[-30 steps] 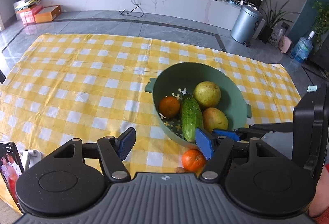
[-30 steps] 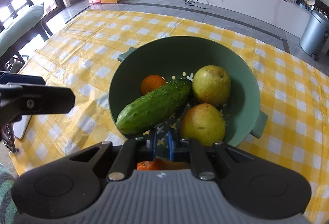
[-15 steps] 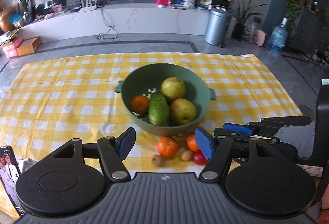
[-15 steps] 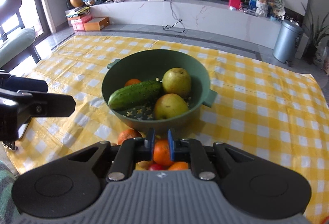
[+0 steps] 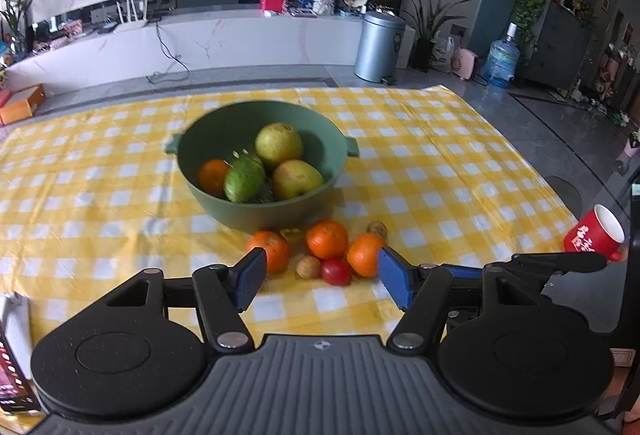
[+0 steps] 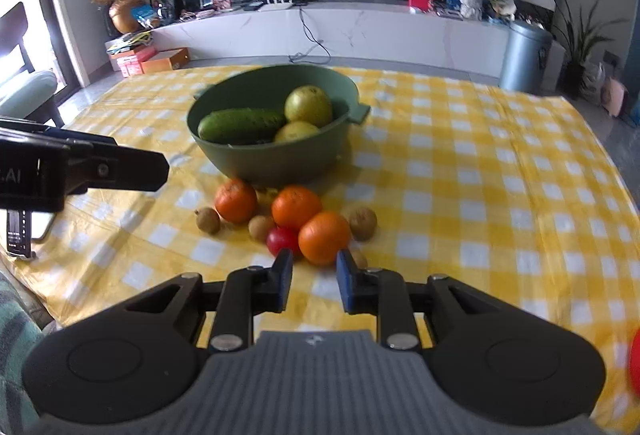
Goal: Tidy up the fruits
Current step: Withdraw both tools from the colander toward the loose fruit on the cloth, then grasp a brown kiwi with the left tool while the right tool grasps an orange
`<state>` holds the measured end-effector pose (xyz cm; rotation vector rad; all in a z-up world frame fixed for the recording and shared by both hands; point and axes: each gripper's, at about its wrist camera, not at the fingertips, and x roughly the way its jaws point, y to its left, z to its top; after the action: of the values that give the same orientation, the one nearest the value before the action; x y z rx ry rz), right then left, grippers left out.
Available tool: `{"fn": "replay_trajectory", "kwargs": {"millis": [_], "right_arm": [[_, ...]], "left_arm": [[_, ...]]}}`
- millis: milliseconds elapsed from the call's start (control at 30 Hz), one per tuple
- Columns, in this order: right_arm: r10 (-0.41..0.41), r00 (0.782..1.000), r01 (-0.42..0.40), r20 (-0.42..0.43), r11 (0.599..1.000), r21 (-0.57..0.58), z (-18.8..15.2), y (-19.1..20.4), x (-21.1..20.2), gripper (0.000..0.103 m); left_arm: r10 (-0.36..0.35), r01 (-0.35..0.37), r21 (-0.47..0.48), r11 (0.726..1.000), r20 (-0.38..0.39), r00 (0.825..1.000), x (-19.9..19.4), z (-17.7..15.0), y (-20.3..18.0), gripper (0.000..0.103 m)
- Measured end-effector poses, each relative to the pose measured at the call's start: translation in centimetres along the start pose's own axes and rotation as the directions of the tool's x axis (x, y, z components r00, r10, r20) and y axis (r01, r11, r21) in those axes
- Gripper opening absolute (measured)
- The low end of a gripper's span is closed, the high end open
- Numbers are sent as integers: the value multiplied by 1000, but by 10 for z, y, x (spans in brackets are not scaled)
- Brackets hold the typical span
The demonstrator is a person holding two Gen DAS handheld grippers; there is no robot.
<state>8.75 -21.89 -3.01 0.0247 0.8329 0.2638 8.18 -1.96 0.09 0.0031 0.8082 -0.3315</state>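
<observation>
A green bowl [image 6: 272, 139] sits on a yellow checked cloth [image 6: 480, 195], holding a cucumber, two pears and an orange. Loose fruit lies in a cluster on the cloth just in front of it. The nearest orange [image 6: 324, 237] lies straight ahead of the right gripper [image 6: 314, 275], in line with the gap between its partly spread, empty blue pads (a red tomato [image 6: 282, 240] touches the orange's left side). The left gripper [image 5: 322, 281], spread wider and also empty, faces the same cluster from slightly further back. The right gripper seems the better placed to reach this orange.
</observation>
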Motion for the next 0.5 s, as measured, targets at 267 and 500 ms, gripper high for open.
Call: {"fn": "replay_trajectory", "kwargs": {"millis": [267,500], "right_arm": [[-24,999,24,23,1000,-4,-20,-7,5,22],[-44,999,44,19,999,-2,-22,-12,18,27]], "left_arm": [[10,-11,42,999,8,1000,15,-16,-1,68],[-2,4,38,999,-46,999,36,-24,6,58]]}}
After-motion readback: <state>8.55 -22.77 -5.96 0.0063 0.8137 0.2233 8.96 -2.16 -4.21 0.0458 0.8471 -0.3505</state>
